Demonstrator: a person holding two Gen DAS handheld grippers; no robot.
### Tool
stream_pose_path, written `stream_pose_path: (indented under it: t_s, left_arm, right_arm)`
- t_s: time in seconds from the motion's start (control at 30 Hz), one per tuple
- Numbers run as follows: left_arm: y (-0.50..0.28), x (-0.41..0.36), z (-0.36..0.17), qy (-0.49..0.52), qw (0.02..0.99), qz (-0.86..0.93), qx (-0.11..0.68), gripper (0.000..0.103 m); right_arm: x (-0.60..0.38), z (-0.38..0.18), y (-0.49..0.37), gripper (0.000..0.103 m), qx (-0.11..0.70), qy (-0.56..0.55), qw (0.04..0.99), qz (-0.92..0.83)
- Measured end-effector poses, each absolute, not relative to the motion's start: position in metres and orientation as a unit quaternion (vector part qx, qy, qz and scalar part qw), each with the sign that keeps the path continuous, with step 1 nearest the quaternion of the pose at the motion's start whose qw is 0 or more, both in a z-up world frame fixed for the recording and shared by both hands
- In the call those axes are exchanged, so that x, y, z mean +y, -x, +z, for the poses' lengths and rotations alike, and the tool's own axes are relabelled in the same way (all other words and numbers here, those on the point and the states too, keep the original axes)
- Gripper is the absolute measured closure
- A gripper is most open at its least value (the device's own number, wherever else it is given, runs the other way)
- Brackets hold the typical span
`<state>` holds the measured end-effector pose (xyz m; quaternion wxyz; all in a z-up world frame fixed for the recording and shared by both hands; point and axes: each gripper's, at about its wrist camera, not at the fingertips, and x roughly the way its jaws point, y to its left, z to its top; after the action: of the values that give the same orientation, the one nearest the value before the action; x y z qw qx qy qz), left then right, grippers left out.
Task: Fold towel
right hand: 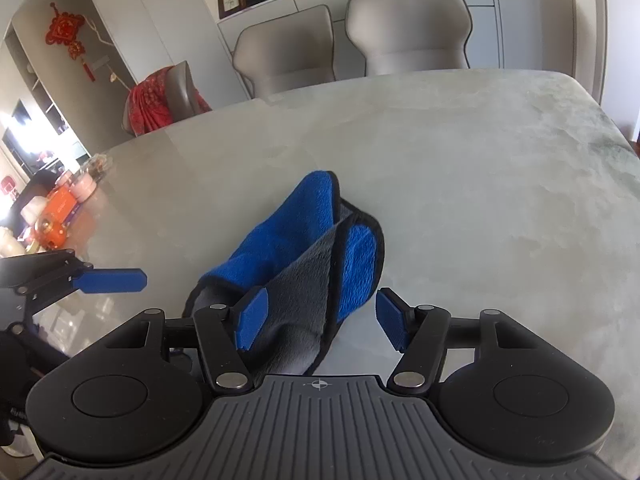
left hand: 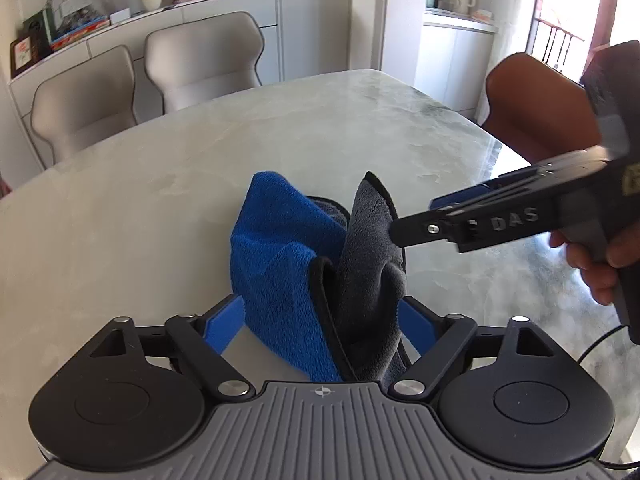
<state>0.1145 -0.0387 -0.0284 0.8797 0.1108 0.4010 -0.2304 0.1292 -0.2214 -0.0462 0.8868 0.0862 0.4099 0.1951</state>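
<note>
Towel, blue plush microfibre with grey reverse and black trim (left hand: pixel 280 264), bunched in a loose heap on pale marbled stone counter (left hand: pixel 160 184), near its close edge.

Left wrist view: left gripper (left hand: pixel 320 320) low in frame, blue pads either side of heap. Left pad (left hand: pixel 224 324) apart from cloth; right pad mostly hidden behind grey fold, contact unclear. Jaws spread, not clamped, towel between them. Right gripper (left hand: pixel 416 220), black with blue pad, in from right edge, tip at upright grey flap (left hand: pixel 368 232); touching or only overlapping, cannot tell. Person's hand (left hand: pixel 592 256) around its handle. Two beige upholstered chairs (left hand: pixel 200 64) past far side of counter, brown leather chair (left hand: pixel 532 108) at right end, white sideboard with clutter (left hand: pixel 120 12) behind.

Right wrist view: right gripper (right hand: pixel 320 316), jaws apart, unclenched. Left pad (right hand: pixel 252 316) over grey side of towel (right hand: pixel 288 256), right pad (right hand: pixel 392 316) clear of cloth above bare counter (right hand: pixel 480 184). Blue side folded up behind, second blue lobe at right with black edging. Left gripper (right hand: pixel 112 280) in from left edge, one blue pad visible, apart from towel; own jaw state not readable here. Same beige chairs (right hand: pixel 408 28) beyond, red-draped chair (right hand: pixel 160 100) left, red knot hanging (right hand: pixel 68 36) on wall.
</note>
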Motion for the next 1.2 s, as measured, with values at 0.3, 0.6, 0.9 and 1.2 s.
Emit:
stream_pose_path:
  t_s: [0.3,0.6,0.9,1.2]
  left_arm:
    - [-0.132,-0.045,-0.039,-0.121,0.864,-0.243,0.425,0.041]
    - [-0.146,-0.043,-0.051,-0.112,0.860,-0.233,0.439,0.041]
    - [-0.148,-0.027,-0.053,-0.082,0.868,-0.242,0.426,0.089]
    - [-0.131,0.041,-0.049,-0.025,0.888,-0.140,0.437,0.091]
  right_arm:
    - [-0.223,-0.057,-0.157,0.051,0.437,-0.131,0.867,0.198]
    - [-0.233,-0.071,-0.162,0.051,0.420,-0.188,0.865,0.202]
    - [-0.225,-0.060,-0.152,0.098,0.383,-0.134,0.883,0.238]
    - [-0.262,-0.041,-0.110,0.098,0.385,-0.105,0.902,0.163]
